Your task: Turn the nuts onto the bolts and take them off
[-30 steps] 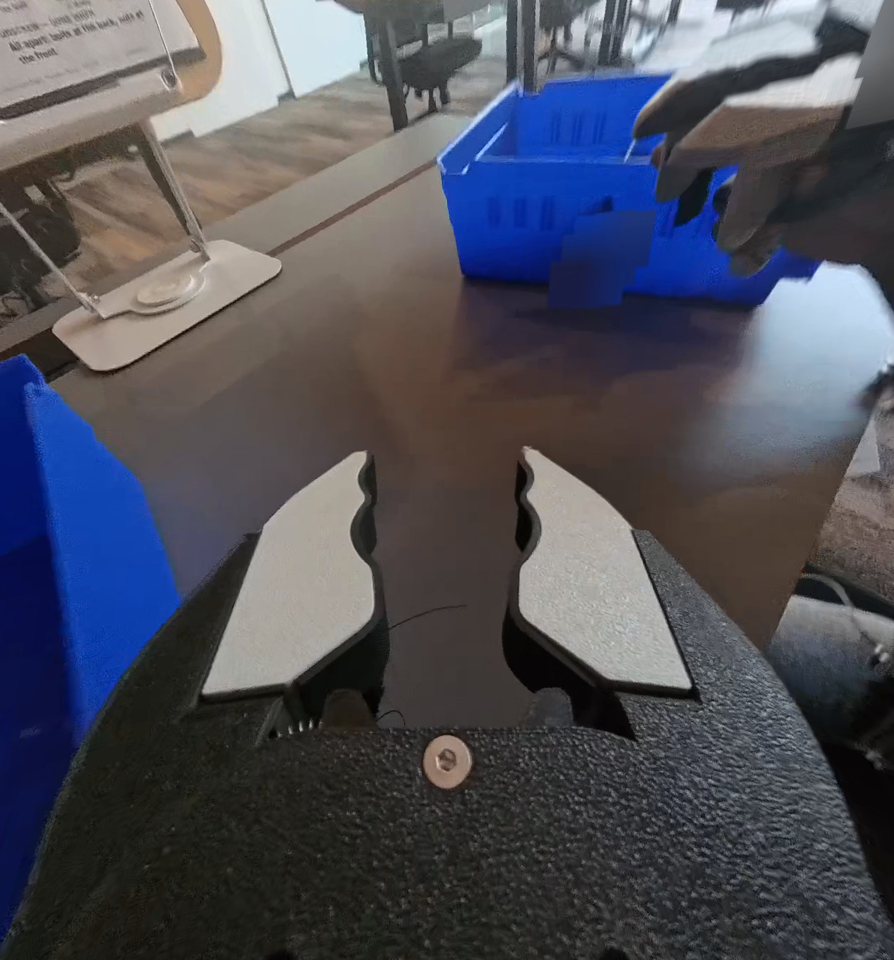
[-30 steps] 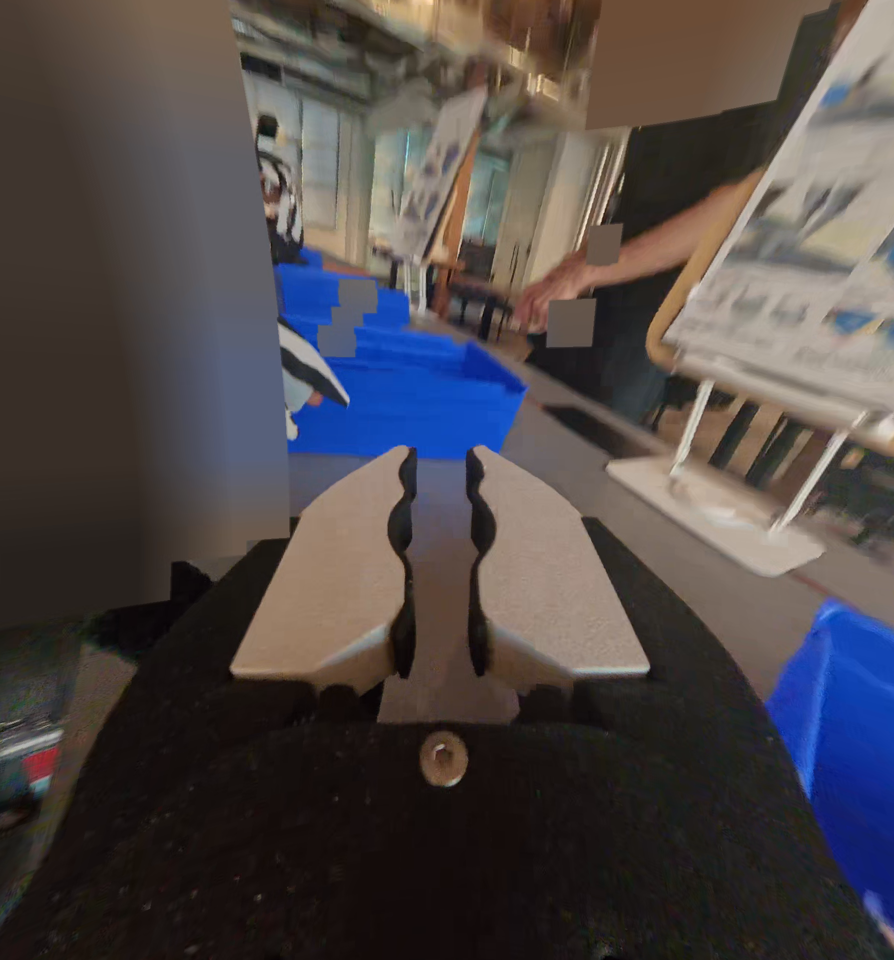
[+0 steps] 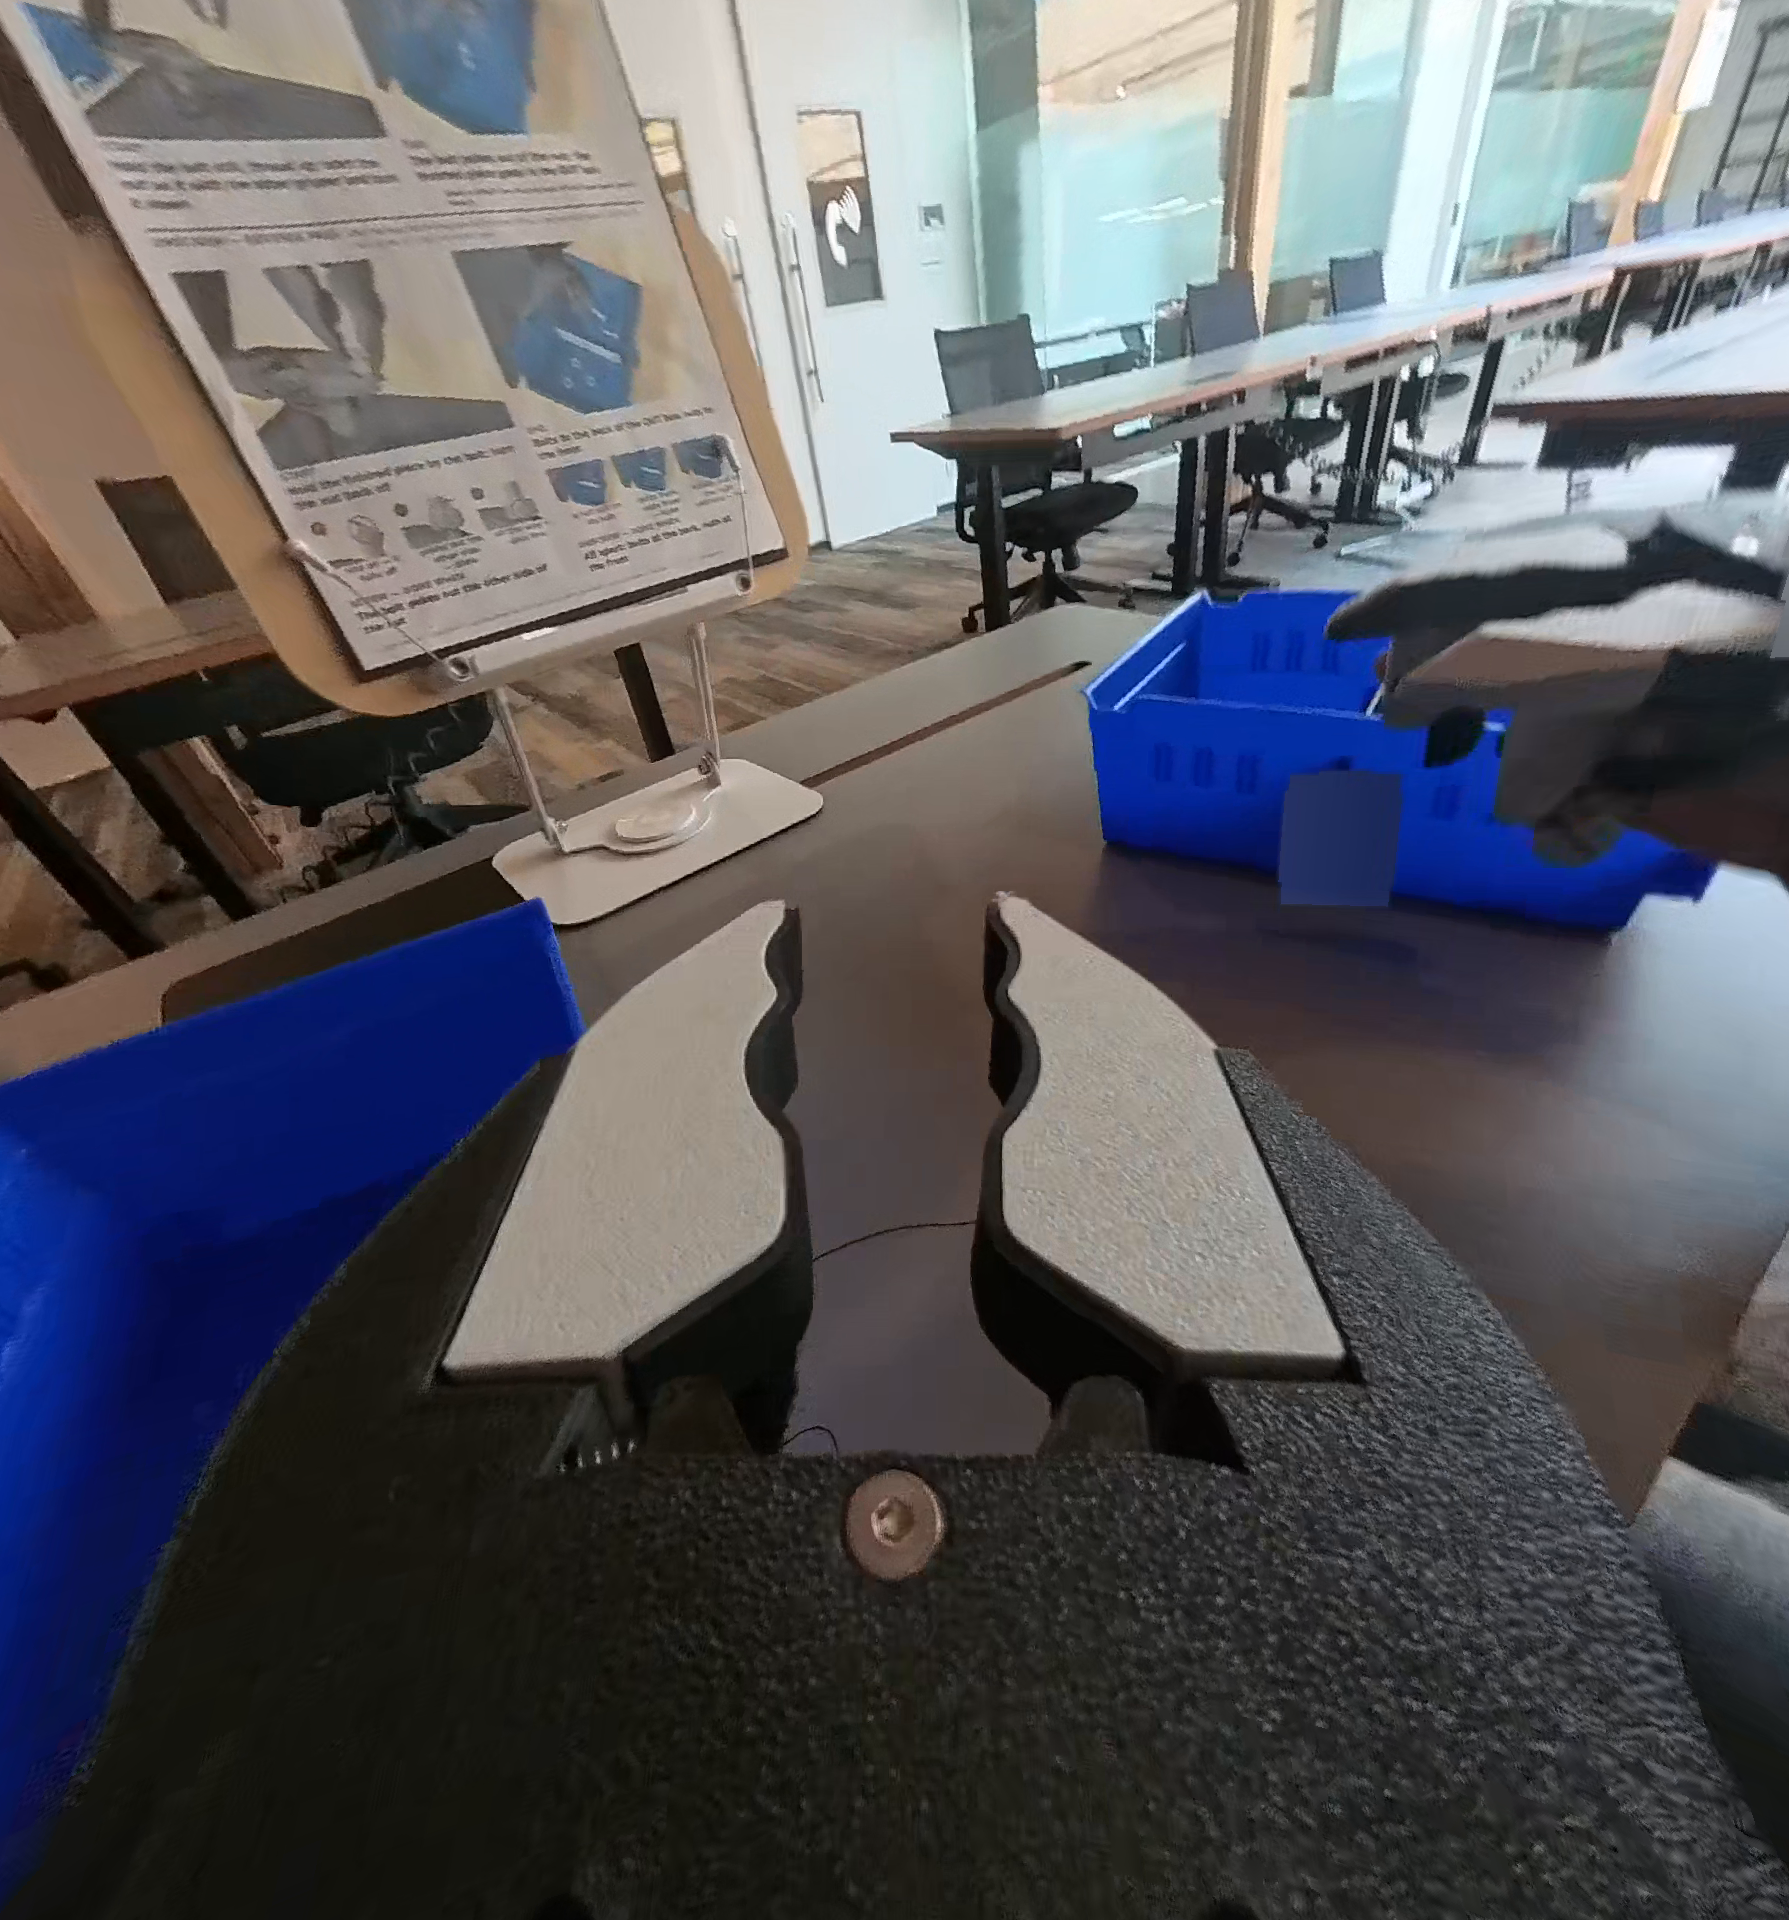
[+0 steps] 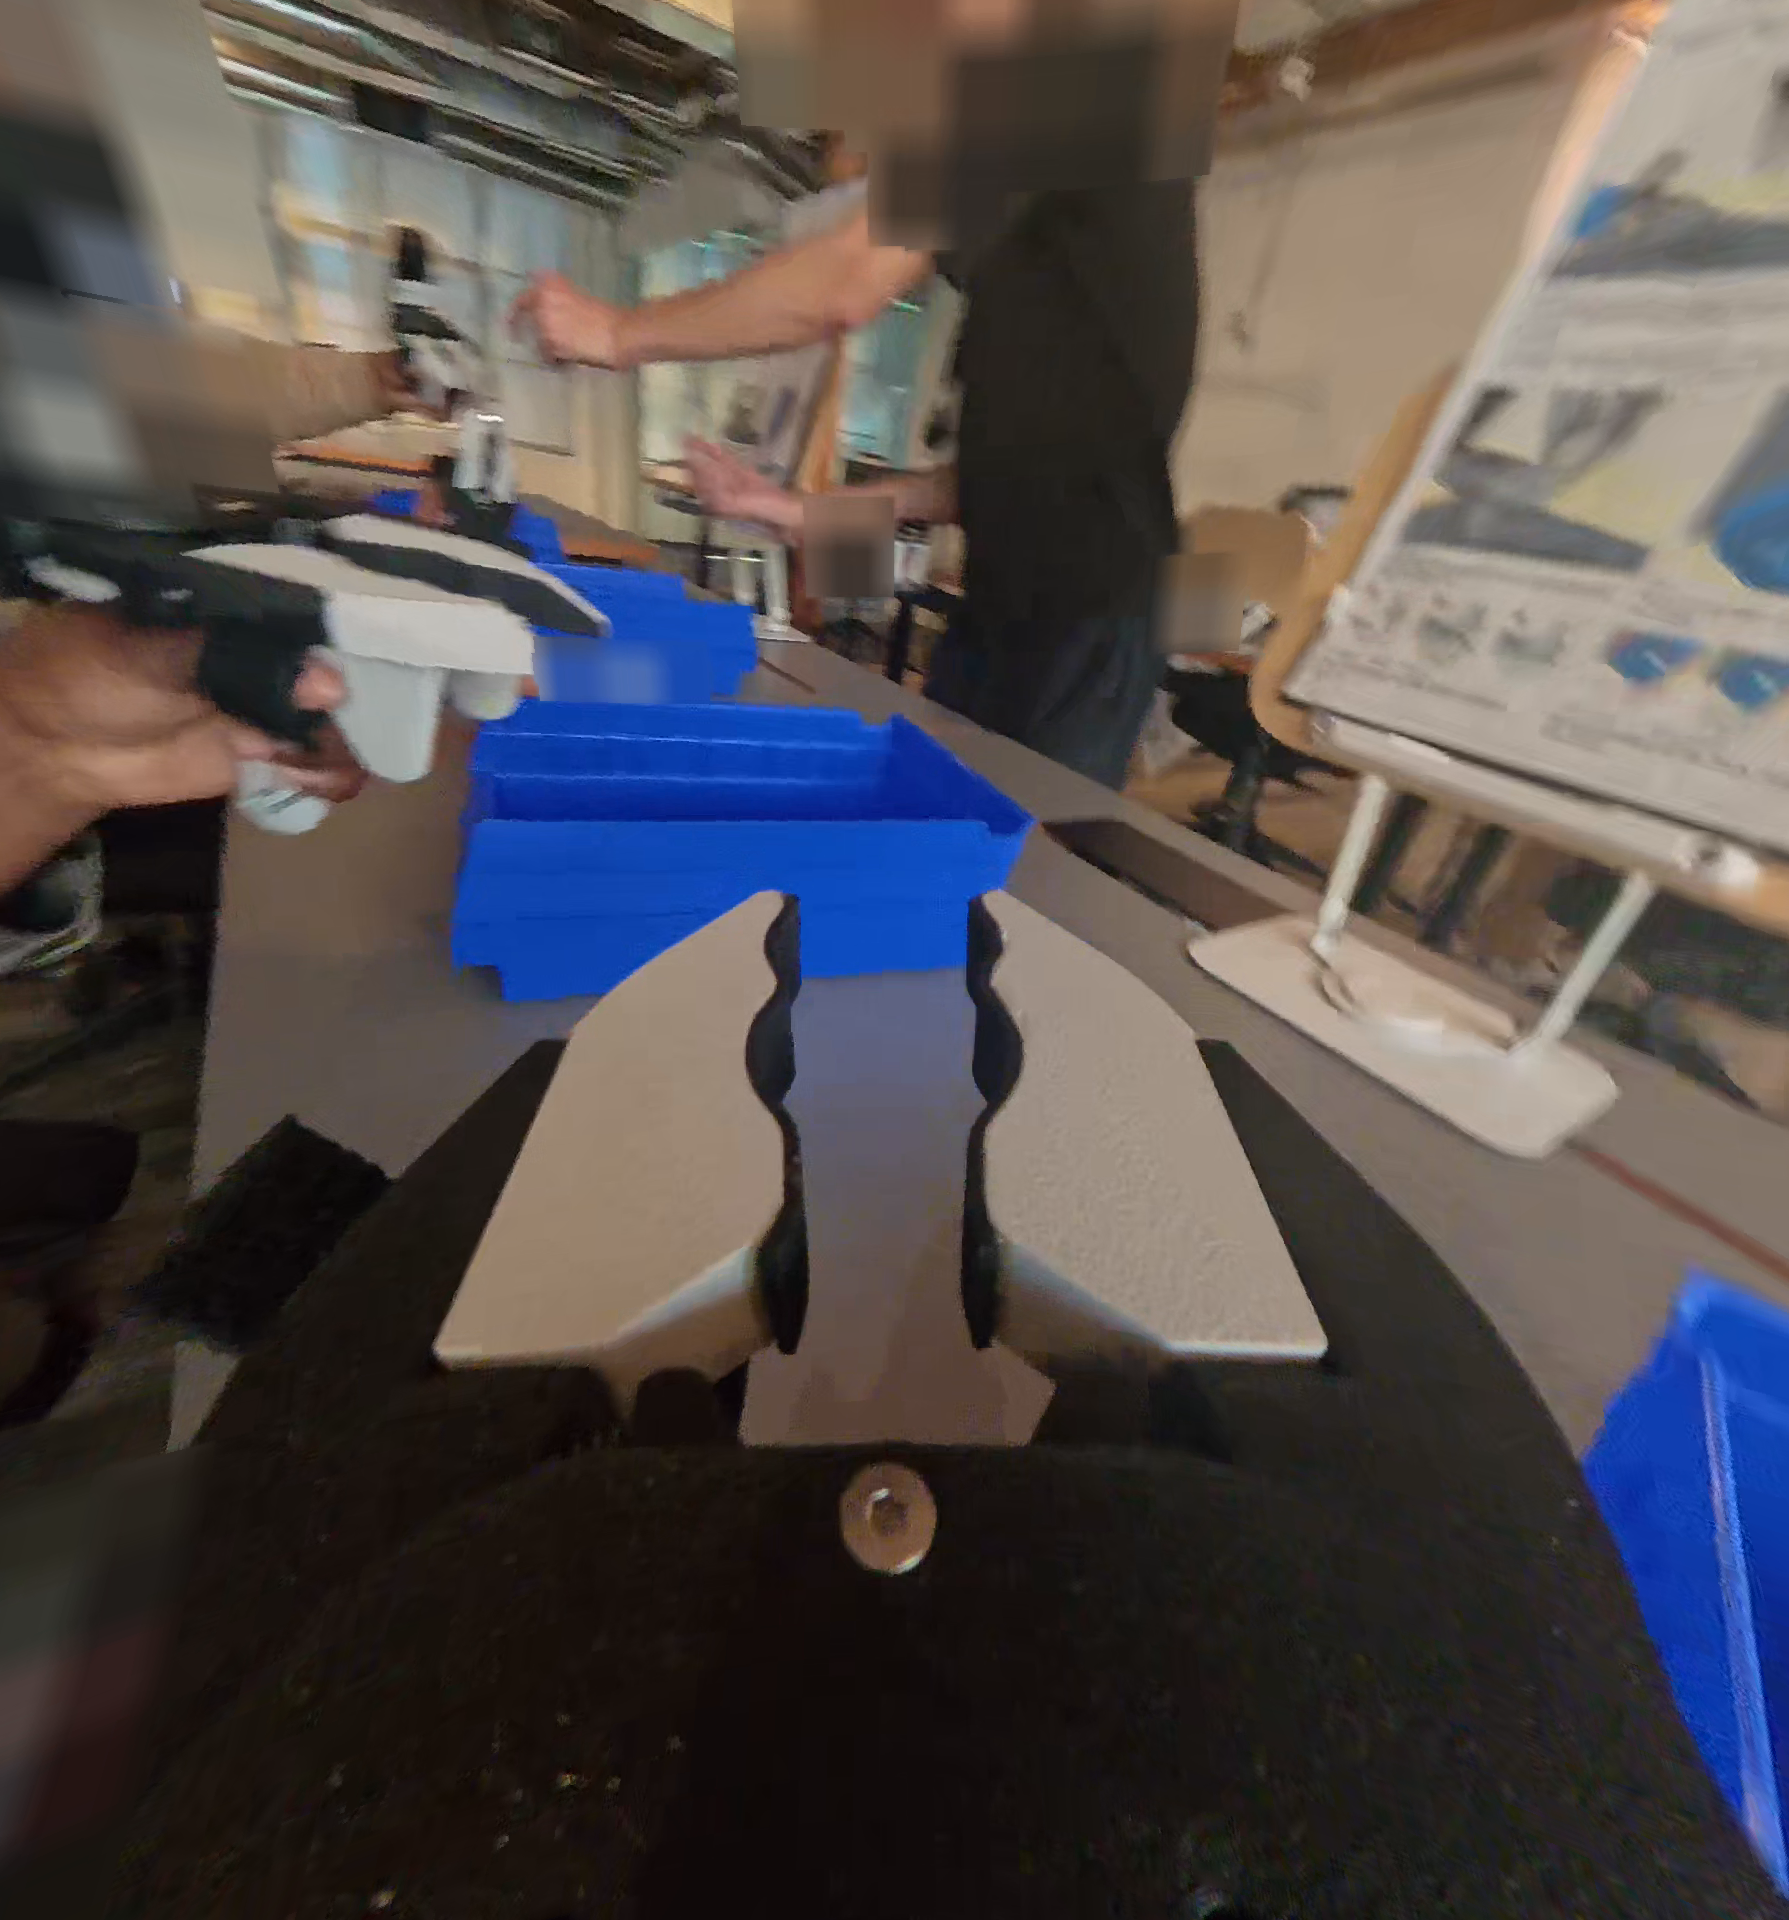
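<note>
The near blue bin (image 3: 194,1195) runs off the left edge in the left wrist view, so its inside cannot be seen. The far blue bin (image 3: 1285,769) is partly behind the other hand-held gripper (image 3: 1389,665), which is blurry. No nuts or bolts can be made out.
</note>
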Action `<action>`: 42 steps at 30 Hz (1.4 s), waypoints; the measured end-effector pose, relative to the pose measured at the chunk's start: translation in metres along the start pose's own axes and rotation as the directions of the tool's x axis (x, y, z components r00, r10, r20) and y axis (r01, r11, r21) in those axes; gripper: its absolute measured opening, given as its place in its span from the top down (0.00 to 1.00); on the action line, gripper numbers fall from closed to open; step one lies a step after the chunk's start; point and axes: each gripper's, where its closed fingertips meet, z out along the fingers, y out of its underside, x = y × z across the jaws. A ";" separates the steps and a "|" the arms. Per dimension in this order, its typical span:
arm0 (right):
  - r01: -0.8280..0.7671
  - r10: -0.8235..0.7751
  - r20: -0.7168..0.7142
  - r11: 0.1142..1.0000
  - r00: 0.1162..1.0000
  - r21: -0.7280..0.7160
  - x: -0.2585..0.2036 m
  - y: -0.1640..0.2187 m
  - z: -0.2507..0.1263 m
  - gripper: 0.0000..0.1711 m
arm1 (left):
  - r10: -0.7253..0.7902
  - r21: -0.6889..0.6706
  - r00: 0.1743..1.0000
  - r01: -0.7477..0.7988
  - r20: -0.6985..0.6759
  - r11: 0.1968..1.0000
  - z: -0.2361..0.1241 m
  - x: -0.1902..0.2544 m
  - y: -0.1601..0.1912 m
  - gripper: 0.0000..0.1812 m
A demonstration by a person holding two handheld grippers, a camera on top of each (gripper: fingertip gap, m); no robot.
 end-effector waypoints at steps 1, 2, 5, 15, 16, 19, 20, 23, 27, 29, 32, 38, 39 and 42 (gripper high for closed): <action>-0.031 0.030 -0.063 0.999 0.998 -0.015 0.006 0.006 -0.001 0.81 | -0.029 0.014 1.000 0.029 0.011 0.999 0.002 0.000 0.002 0.83; -0.056 0.052 -0.130 0.998 0.990 -0.029 0.013 0.013 -0.003 0.79 | -0.047 0.015 0.999 0.047 0.022 0.999 0.005 0.002 0.006 0.84; -0.140 0.112 -0.293 0.987 0.949 -0.076 0.028 0.034 -0.012 0.72 | -0.081 -0.045 0.994 0.084 0.068 0.995 0.020 0.005 0.031 0.80; -0.316 0.145 -0.600 0.930 0.786 -0.189 0.054 0.102 -0.031 0.55 | -0.211 -0.062 0.956 0.228 0.206 0.972 0.075 0.001 0.076 0.82; -0.332 0.145 -0.605 0.920 0.783 -0.209 0.053 0.109 -0.031 0.54 | -0.212 -0.069 0.953 0.232 0.214 0.970 0.077 -0.001 0.081 0.81; -0.338 0.122 -0.621 0.909 0.774 -0.243 0.055 0.119 -0.030 0.52 | -0.197 -0.125 0.959 0.224 0.202 0.966 0.084 0.003 0.094 0.68; -0.336 0.114 -0.626 0.909 0.771 -0.248 0.056 0.122 -0.030 0.52 | -0.192 -0.148 0.960 0.224 0.201 0.963 0.086 0.004 0.100 0.66; -0.347 0.123 -0.622 0.903 0.774 -0.253 0.054 0.125 -0.027 0.54 | -0.198 -0.168 0.963 0.230 0.184 0.959 0.087 0.007 0.106 0.66; -0.322 0.093 -0.612 0.906 0.786 -0.276 0.056 0.124 -0.022 0.55 | -0.174 -0.177 0.969 0.204 0.174 0.963 0.086 0.005 0.106 0.66; -0.316 0.091 -0.603 0.907 0.792 -0.278 0.055 0.122 -0.020 0.56 | -0.178 -0.190 0.969 0.210 0.171 0.959 0.086 0.004 0.108 0.66; -0.307 0.082 -0.603 0.910 0.794 -0.280 0.055 0.121 -0.018 0.57 | -0.180 -0.194 0.966 0.216 0.186 0.957 0.086 0.001 0.111 0.66; -0.321 0.024 -0.665 0.889 0.746 -0.328 0.063 0.137 -0.023 0.60 | -0.206 -0.205 0.948 0.258 0.243 0.944 0.089 -0.001 0.126 0.71; -0.320 0.016 -0.664 0.885 0.747 -0.338 0.062 0.139 -0.023 0.60 | -0.204 -0.208 0.948 0.256 0.244 0.944 0.090 -0.001 0.127 0.71; -0.324 0.010 -0.659 0.877 0.752 -0.356 0.061 0.144 -0.023 0.58 | -0.201 -0.207 0.945 0.257 0.257 0.944 0.091 -0.003 0.128 0.71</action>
